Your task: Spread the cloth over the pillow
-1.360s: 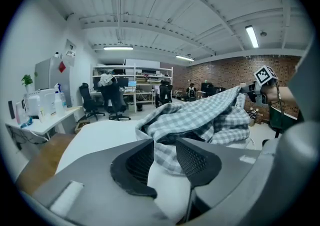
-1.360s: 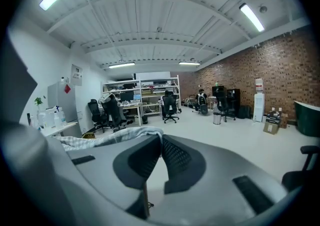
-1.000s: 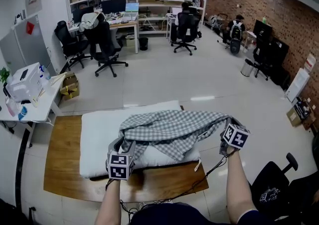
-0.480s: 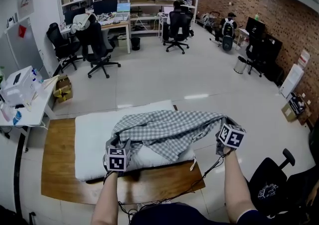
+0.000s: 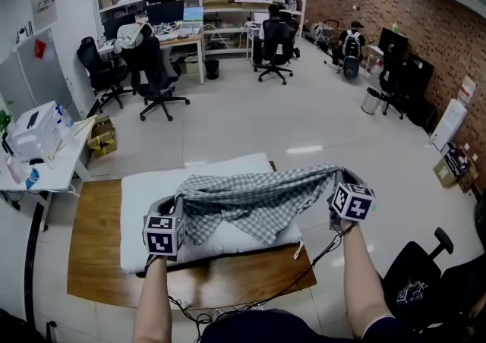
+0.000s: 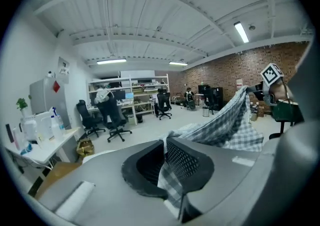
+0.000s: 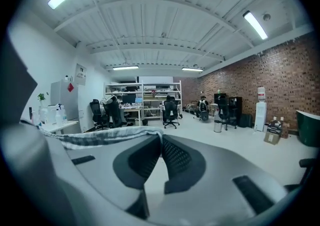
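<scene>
A grey-and-white checked cloth [image 5: 250, 196] hangs stretched between my two grippers above the white pillow [image 5: 148, 201], which lies on a low wooden table [image 5: 95, 258]. My left gripper [image 5: 177, 205] has just been closing and is shut on the cloth's near left corner; in the left gripper view the checked cloth [image 6: 225, 120] runs out from between the pads of the left gripper [image 6: 164, 157]. My right gripper [image 5: 339, 176] is shut on the right corner. In the right gripper view the cloth's edge [image 7: 100, 136] leaves the closed right gripper [image 7: 161, 142] to the left.
A white side table [image 5: 42, 159] with a printer and bottles stands at the left. A black office chair [image 5: 425, 281] is at my right. Desks, shelves, chairs and seated people fill the far room, with open floor [image 5: 250, 121] beyond the pillow.
The left gripper has shut on the cloth's left corner and risen with it. The right gripper has also lifted a little, so the cloth now spans tauter between them.
</scene>
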Demonstrator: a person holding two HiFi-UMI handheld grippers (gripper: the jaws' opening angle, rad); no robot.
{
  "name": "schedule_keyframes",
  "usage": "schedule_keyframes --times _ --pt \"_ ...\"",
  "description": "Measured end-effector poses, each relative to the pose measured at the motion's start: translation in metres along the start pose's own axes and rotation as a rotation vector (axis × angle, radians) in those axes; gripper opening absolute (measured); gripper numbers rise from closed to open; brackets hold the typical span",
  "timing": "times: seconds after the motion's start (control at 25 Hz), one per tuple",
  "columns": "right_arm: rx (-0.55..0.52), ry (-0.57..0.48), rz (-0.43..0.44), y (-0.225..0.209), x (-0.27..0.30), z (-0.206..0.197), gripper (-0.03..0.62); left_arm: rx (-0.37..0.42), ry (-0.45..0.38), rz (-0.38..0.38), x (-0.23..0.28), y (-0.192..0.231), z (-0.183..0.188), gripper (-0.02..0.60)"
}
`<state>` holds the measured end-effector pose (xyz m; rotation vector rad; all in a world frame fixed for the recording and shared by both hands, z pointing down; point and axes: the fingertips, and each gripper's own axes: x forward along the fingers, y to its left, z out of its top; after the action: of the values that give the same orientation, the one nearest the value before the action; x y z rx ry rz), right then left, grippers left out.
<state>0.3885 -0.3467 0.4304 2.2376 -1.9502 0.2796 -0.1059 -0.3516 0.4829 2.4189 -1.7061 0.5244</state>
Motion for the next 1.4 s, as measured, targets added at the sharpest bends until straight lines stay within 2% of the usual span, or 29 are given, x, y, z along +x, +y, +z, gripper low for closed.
schedule_keyframes --times 0.28,0.6,0.76,1.04,1.4 --pt "-0.063 -0.081 0.102 0.049 0.01 0.052 0.025 -0.035 -0.19 0.105 -0.046 0.062 0.084 0.015" --pt "-0.16 -0.205 0.196 0.099 0.003 0.134 0.025 0.068 -0.327 0.215 -0.106 0.116 0.179 0.015" --pt "-0.189 -0.272 0.224 0.118 -0.005 0.176 0.025 0.082 -0.403 0.224 -0.133 0.133 0.212 0.017" --pt "-0.224 -0.364 0.256 0.142 -0.018 0.234 0.026 0.056 -0.463 0.244 -0.164 0.152 0.236 0.017" --pt "-0.242 -0.424 0.268 0.162 -0.026 0.286 0.025 0.079 -0.435 0.28 -0.186 0.176 0.28 0.016"
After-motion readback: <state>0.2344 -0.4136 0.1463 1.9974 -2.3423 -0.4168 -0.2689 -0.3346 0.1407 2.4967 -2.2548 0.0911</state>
